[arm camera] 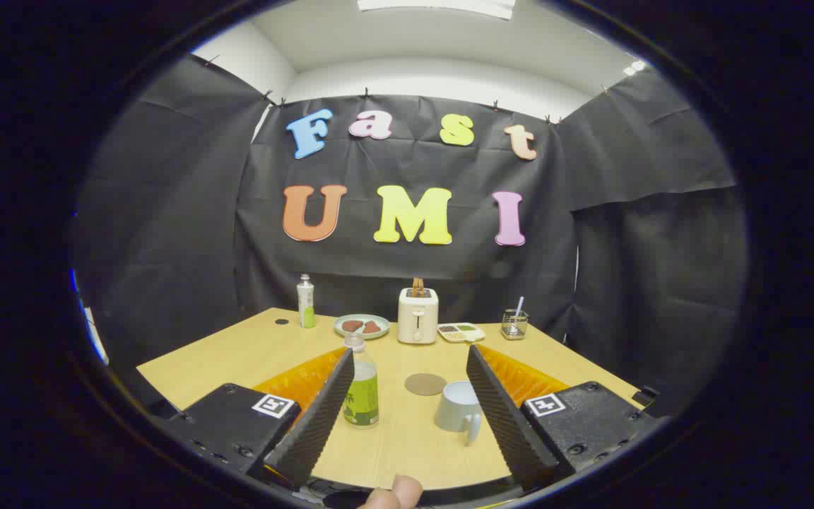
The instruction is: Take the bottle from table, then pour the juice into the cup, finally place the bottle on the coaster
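At the nearest edge, a fingertip (398,493) of the person is showing just below the bench (237,353). The gripper (410,367) is hovering above the bench with its jaws spread wide and holding nothing. Between the jaws, the bottle (361,385) is standing upright very close to the left jaw, which is hiding a part of its side; I cannot tell if they are touching. The cup (458,408) is sitting close to the right jaw, its handle pointing to the camera. The round coaster (425,384) is lying between bottle and cup, a little beyond them. Farther away, near the wall, a second bottle (306,302), a plate (362,326), a toaster (417,315), a small tray (461,331) and a wire holder (514,324) are standing in a row.
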